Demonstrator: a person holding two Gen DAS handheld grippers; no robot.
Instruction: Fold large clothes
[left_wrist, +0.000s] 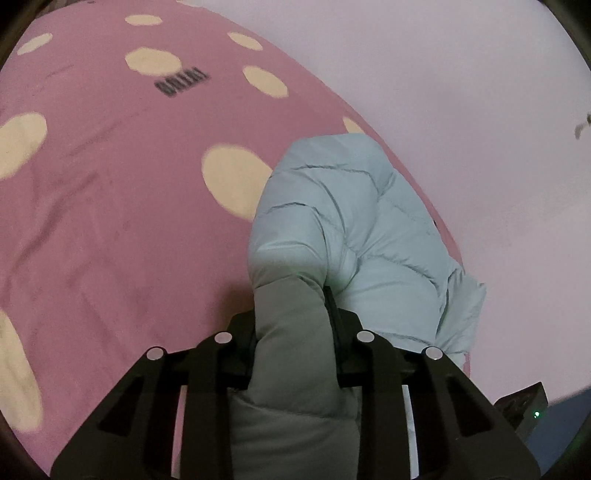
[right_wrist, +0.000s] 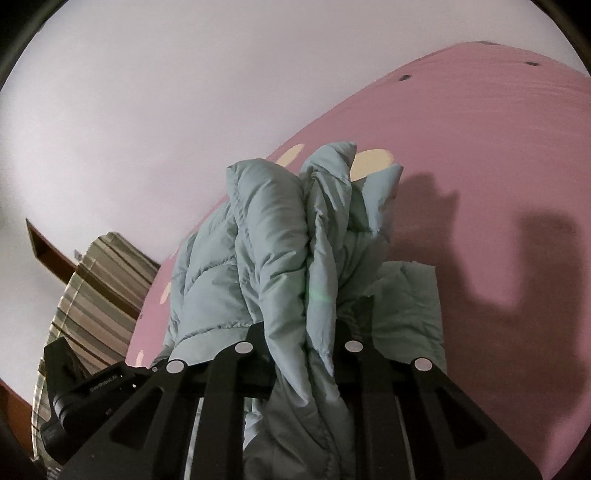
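Observation:
A pale blue-green quilted puffer jacket (left_wrist: 354, 221) lies bunched at the edge of a pink bed cover with cream dots (left_wrist: 110, 206). My left gripper (left_wrist: 291, 306) is shut on a thick padded fold of the jacket, which bulges up between the black fingers and hides their tips. In the right wrist view my right gripper (right_wrist: 303, 332) is shut on another bunch of the same jacket (right_wrist: 273, 236), whose folds rise in front of the camera and drape down between the fingers. The rest of the jacket hangs out of sight below.
A pale wall (left_wrist: 461, 92) runs along the bed's far edge. A striped cushion or chair (right_wrist: 92, 295) and brown wooden trim (right_wrist: 48, 243) stand at the left in the right wrist view. Shadows fall on the pink cover (right_wrist: 517, 184). A dark device with a green light (left_wrist: 524, 406) sits at the lower right.

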